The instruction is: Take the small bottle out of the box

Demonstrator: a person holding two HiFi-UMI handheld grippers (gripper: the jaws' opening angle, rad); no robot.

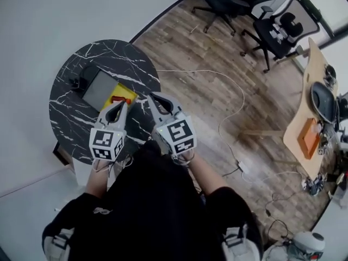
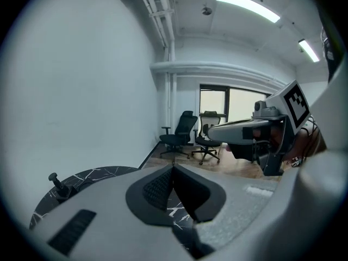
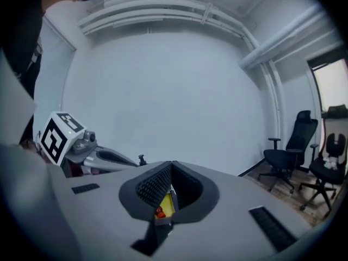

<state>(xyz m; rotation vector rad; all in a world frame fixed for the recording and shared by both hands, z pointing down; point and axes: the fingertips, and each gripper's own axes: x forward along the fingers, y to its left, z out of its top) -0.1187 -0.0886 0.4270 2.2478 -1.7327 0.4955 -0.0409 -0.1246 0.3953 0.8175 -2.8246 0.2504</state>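
- Box [image 1: 109,91] lies open on the round marbled surface [image 1: 68,118]. A red-orange item [image 1: 120,99] sits in its yellow inside, too small to confirm as the bottle.
- Left gripper [image 1: 122,104] is closed and empty, tips at the box's near edge.
- Right gripper [image 1: 153,96] is also closed on nothing, just right of the box.
- Only the right gripper view shows the yellow and red, below its jaws. The left gripper view shows the surface and office chairs [image 2: 179,137].

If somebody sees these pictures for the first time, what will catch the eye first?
First, the left gripper and right gripper, each with a marker cube, both shut and empty, side by side over the round black marble table at the head view's upper left. Just beyond their tips, a box with a yellow inside and something red in it stands on that table.
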